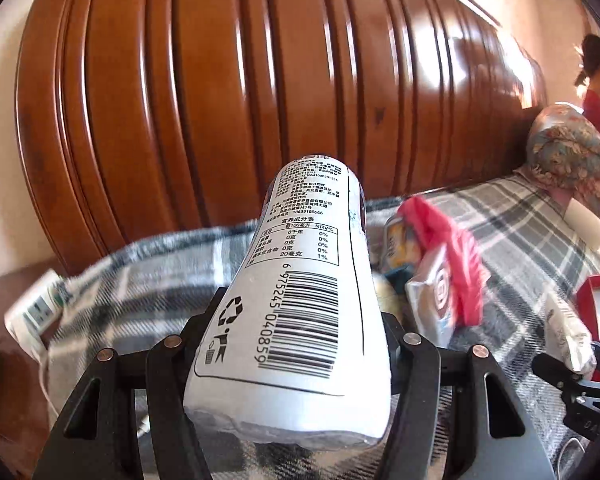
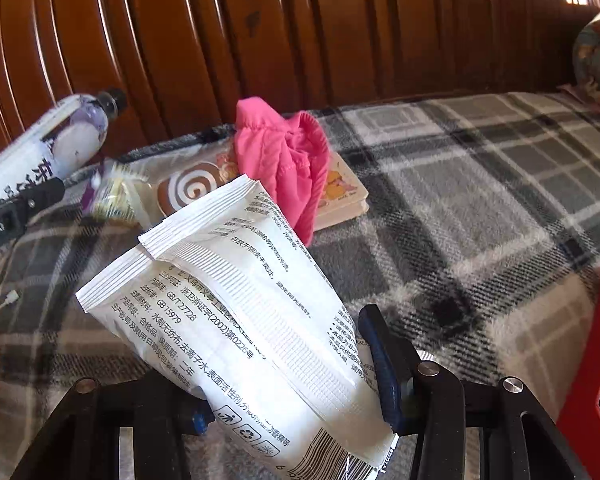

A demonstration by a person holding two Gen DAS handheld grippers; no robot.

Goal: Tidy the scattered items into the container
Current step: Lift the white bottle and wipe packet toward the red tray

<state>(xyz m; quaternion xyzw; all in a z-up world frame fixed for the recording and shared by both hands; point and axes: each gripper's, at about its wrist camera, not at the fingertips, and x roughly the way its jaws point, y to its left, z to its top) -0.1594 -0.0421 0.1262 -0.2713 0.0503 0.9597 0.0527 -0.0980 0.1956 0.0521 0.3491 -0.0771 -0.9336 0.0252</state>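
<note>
So that's one bottle [image 2: 76, 132], one white wipes pack [image 2: 236, 320], one pink cloth [image 2: 284, 160], one picture book [image 2: 340, 196], two snack packets [image 2: 112, 196].

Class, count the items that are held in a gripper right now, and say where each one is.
2. The bottle is clamped in the left gripper, raised above the plaid blanket. The white wipes pack is in the right gripper. Others may be hidden.

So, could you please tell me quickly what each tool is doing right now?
Left tool: closed on the white-labelled bottle.
Right tool: closed on the white wipes packet.
</note>
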